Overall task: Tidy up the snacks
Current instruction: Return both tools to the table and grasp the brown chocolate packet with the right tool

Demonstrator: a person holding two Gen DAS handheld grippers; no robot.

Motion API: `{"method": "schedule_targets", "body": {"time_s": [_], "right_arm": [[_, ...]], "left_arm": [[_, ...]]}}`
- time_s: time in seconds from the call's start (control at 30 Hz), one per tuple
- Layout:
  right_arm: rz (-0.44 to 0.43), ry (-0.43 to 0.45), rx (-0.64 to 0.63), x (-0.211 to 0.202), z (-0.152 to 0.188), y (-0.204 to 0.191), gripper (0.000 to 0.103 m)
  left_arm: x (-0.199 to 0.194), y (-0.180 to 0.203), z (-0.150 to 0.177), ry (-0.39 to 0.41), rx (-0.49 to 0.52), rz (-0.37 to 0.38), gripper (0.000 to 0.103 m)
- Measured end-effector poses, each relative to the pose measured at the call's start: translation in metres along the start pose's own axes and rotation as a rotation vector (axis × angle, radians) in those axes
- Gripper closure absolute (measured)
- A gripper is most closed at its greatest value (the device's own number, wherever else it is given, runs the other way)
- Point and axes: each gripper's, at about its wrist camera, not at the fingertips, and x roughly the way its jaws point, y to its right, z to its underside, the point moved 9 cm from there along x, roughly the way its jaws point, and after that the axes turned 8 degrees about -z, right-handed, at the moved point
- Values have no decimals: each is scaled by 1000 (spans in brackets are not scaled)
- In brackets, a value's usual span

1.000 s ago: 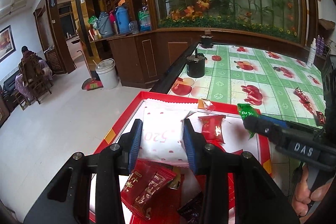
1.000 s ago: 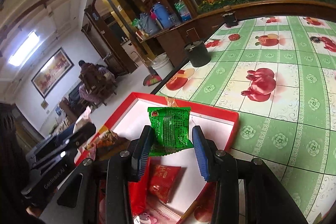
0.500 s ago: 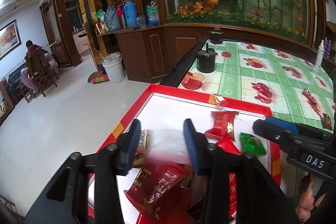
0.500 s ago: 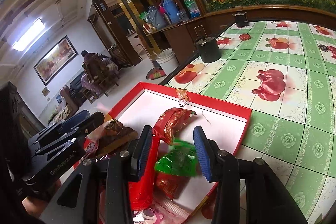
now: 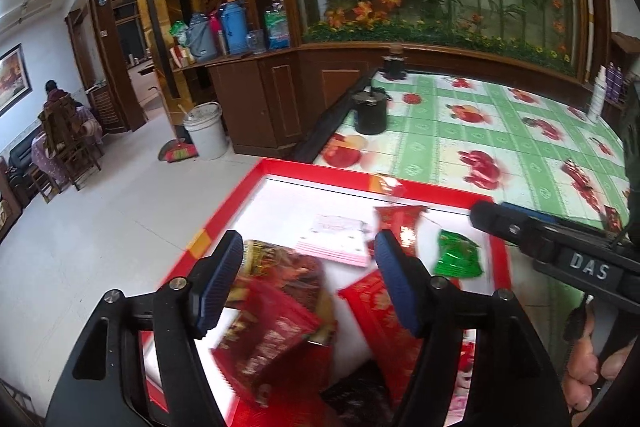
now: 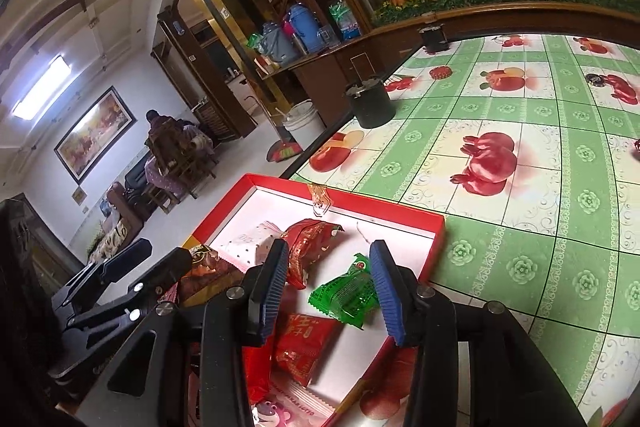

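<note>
The left gripper (image 5: 308, 279) hung over the near end of the red tray (image 5: 224, 215), and its jaws were opening with nothing pressed between them; blurred dark red packets (image 5: 276, 323) lay just under it. A pink-white packet (image 5: 340, 239) lay flat in the tray a bit past the jaws. The right gripper (image 6: 328, 291) had its jaws apart too, and the green packet (image 6: 346, 293) lay loose on the tray floor between them, touched by neither pad as far as I could tell. A red packet (image 6: 310, 247) lay just past the green one. To do this step well, I think each hand should open fully and lift straight up, so no wrapper sticks to a pad and gets dragged out. The snacks should lie flat and not pile on each other. Farther off, a few more snacks (image 5: 580, 183) sat on the green tabletop (image 6: 520, 227), well apart from the tray, so those would likely come next. A black pot (image 6: 370, 105) stood near the far edge.
</note>
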Motion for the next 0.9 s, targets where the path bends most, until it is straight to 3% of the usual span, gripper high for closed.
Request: {"method": "schedule_targets", "body": {"time_s": [0.23,0.33,0.47,0.7,0.9], "right_arm": [[25,62,22,-26,-16,18,52],[64,85,45,-50,-24,42,48],[134,99,34,-92,-29,82,47],[295,-42,-107,-185,-9,180,28],[373,-180,-179,-202,16,223,28]], "left_arm": [[-11,43,4,-24,71,66,32],[-18,56,3,-14,102,66,25],[-27,71,-2,-9,138,76,25],[-37,102,-9,-14,190,108,25],[-41,139,-17,-84,233,230,25]]}}
